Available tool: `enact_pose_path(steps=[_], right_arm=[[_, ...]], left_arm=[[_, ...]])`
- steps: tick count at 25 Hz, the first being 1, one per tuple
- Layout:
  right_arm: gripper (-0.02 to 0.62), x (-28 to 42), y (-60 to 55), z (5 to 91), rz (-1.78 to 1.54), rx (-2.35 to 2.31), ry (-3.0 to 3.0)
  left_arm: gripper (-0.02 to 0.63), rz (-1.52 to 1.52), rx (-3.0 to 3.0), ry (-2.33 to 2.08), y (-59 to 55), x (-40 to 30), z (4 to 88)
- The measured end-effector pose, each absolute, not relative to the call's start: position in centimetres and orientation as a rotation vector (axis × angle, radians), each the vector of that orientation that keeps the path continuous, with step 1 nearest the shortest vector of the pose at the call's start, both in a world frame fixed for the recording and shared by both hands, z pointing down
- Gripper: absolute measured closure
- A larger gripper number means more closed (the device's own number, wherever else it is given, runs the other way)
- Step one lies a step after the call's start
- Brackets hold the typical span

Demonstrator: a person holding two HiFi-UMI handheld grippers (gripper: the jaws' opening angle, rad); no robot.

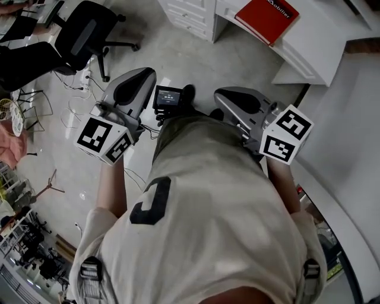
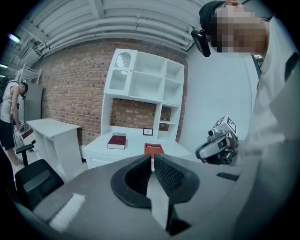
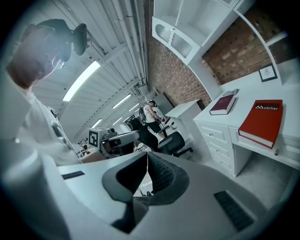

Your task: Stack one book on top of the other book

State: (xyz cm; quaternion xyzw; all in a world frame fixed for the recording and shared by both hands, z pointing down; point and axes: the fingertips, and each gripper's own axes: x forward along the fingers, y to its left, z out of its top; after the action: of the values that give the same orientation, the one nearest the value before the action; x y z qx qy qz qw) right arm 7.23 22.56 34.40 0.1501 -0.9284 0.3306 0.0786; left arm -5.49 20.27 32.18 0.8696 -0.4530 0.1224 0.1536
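Closest to the head camera is the person's pale T-shirt (image 1: 202, 202), with both arms stuck out ahead over the grey floor (image 1: 178, 50). So the left claw (image 1: 142, 76) and right claw (image 1: 228, 96) are held side by side, a bit apart, each with its marker cube at the near end, and a small black screen (image 1: 168, 97) shows between them. Going by each claw's own camera, the left one has its jaws squeezed together with only a hairline slit at the tips and nothing in them. The right one is the same deal: jaws closed tight, totally empty. The books aren't stacked. A red book (image 1: 267, 16) lies flat near the front edge of the white desk (image 1: 314, 53), far right in the head view. A dark red book (image 2: 116, 141) lies flat on the same desk, further left and further back, clearly apart from the red one. Both claws are well short of the desk and touch neither book. Above the desk is a white shelf unit (image 2: 145, 79) against a brick wall (image 2: 70, 89), and a black office chair (image 1: 83, 35) sits far left on the floor.
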Motion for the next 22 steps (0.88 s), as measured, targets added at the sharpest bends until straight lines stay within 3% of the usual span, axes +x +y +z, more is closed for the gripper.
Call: enact_pose_path(steps=[11,22], right_arm=[[0.589,-0.3,16.3,36.7,0.924,0.521,-2.663],[0.589,-4.4,12.5,36.4,0.898,0.688,-2.609]], left_arm=[[0.588,0.216,2.461,-1.3,13.8,-14.2,35.0],[0.588,0.169,2.531,-1.162,8.8,-17.5,34.7]])
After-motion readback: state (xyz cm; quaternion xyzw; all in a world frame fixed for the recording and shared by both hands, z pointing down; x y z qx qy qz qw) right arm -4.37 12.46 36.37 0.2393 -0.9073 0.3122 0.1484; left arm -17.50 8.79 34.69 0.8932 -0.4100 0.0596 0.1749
